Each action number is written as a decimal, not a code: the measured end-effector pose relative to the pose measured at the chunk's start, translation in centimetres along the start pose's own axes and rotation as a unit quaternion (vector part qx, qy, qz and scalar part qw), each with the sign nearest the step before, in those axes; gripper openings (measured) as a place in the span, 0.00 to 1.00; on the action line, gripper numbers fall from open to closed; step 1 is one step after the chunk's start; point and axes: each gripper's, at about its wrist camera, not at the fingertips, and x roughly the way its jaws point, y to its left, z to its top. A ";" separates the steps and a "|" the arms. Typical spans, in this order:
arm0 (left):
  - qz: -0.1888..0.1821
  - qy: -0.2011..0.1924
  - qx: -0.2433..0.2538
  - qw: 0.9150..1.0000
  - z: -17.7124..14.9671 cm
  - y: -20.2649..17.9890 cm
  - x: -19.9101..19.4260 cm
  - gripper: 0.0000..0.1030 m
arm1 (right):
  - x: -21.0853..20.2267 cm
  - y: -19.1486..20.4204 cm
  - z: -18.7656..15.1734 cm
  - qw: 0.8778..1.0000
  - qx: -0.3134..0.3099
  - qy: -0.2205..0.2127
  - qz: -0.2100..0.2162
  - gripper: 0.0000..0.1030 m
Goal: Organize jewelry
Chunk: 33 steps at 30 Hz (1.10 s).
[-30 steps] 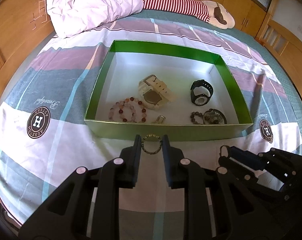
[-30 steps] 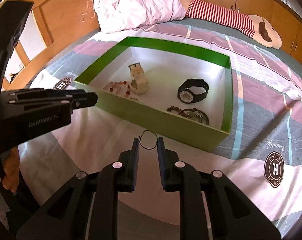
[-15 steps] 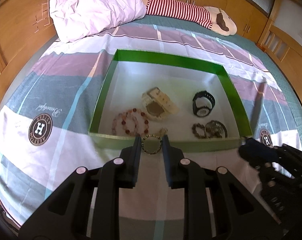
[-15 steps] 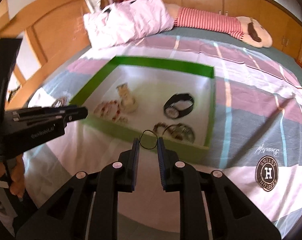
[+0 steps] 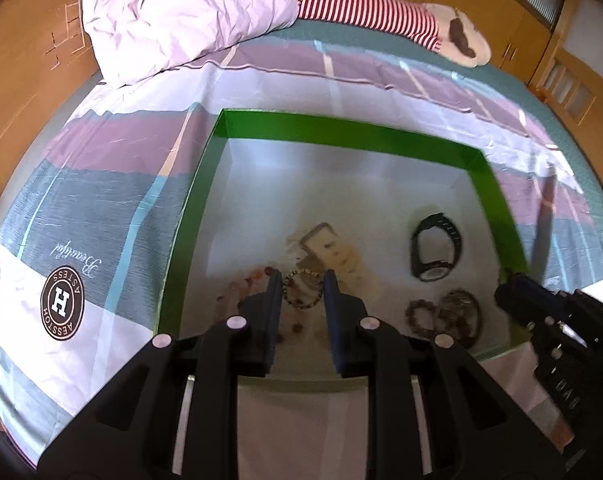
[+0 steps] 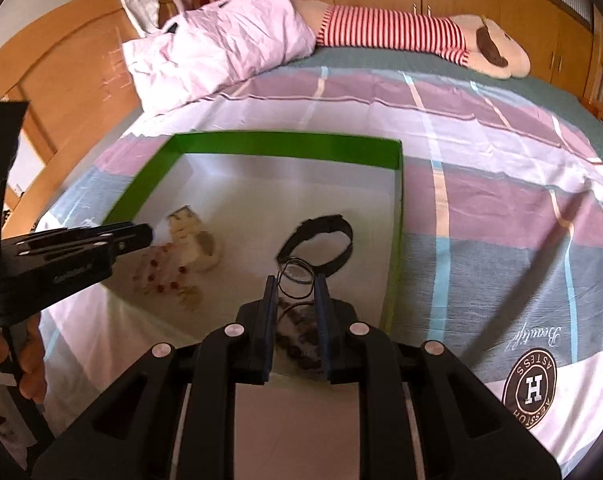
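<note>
Jaws of the left gripper (image 5: 302, 288) clench a beaded ring bracelet (image 5: 303, 289) at lower centre, over the green box (image 5: 341, 130). The right gripper (image 6: 296, 285) grasps a thin black loop (image 6: 296, 279) likewise. Beyond lie a cream watch (image 6: 195, 240) and black watch (image 5: 435, 246), then the bed (image 6: 501, 184) and a pillow (image 5: 189, 12) at upper left.

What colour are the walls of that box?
Bright green walls on the box, clearest in the right wrist view.
</note>
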 end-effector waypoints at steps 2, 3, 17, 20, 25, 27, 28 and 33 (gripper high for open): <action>0.005 0.003 -0.002 1.000 0.1 0.3 0.5 0.21 | 0.4 -0.5 0.0 1.000 0.011 0.005 0.006 0.18; 0.004 0.005 -0.004 1.000 0.1 0.4 0.6 0.21 | 0.5 -0.7 -0.1 1.000 0.015 0.008 0.003 0.18; 0.010 -0.057 0.001 0.998 -0.6 0.3 -3.1 0.88 | -5.2 -0.2 -0.7 0.997 0.028 -0.069 -0.019 0.92; 0.007 -0.088 0.012 0.996 -0.6 0.1 -4.5 0.97 | -5.1 0.3 -1.0 0.998 0.014 -0.049 -0.027 0.99; 0.004 -0.066 0.023 0.998 -0.7 -0.3 -4.3 0.98 | -4.5 0.8 -1.5 0.998 0.004 -0.038 -0.039 0.99; -0.001 -0.054 0.019 0.998 -0.9 -0.3 -4.0 0.98 | -4.4 0.9 -1.5 0.999 0.004 -0.037 -0.038 0.99; -0.004 -0.049 0.016 0.999 -0.9 -0.2 -3.9 0.98 | -4.4 0.9 -1.5 0.999 0.005 -0.038 -0.038 0.99; -0.003 -0.048 0.015 0.999 -1.1 -0.3 -3.9 0.98 | -4.4 0.8 -1.5 0.998 0.005 -0.038 -0.042 0.99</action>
